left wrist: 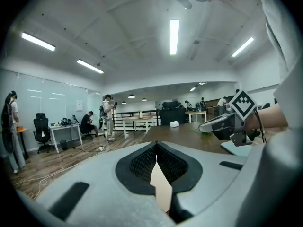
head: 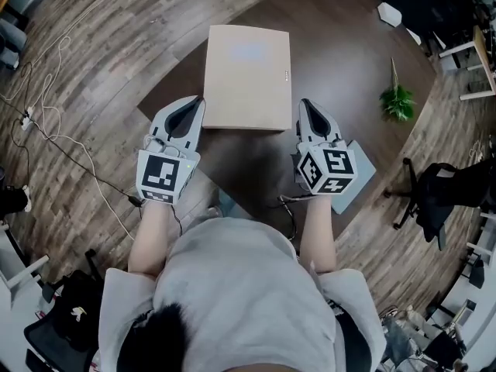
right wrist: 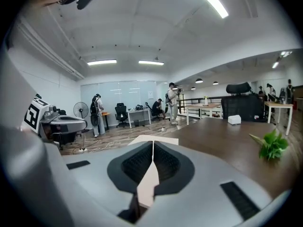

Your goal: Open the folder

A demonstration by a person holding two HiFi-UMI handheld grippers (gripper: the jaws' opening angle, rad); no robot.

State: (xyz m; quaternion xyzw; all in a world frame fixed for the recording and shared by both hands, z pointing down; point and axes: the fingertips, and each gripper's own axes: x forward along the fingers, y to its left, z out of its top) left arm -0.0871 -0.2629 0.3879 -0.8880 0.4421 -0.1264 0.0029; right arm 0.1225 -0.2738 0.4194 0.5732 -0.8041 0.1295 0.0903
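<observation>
Looking down over the person's shoulders, much of the table's [head: 349, 45] near edge is hidden by their head and grey shirt. A blue-grey pad [head: 361, 181] at the near right corner is half covered by the right gripper [head: 306, 107]. A small mark on the folder's [head: 248, 76] right edge is too tiny to make out. In each gripper's own view a pale tan strip shows in the slit behind the fingertips; I cannot tell what it is.

One tan folder lies flat and closed toward the table's left end, close to its left edge. The left gripper [head: 195, 105] sits at the folder's near left corner and the right gripper at its near right corner, one on each side. Whether either touches it I cannot tell. Both grippers are clenched, fingertips pressed together.

The table is dark brown wood, set on a plank floor [head: 101, 45] with loose cables [head: 46, 122] trailing at the left. One small green plant [head: 397, 101] and one white box [head: 390, 14] sit toward the far right of the table. One black office chair [head: 434, 200] stands off the right edge. It is an open office with long ceiling lights [left wrist: 174, 36] and three people [left wrist: 108, 115] near the far desks.
</observation>
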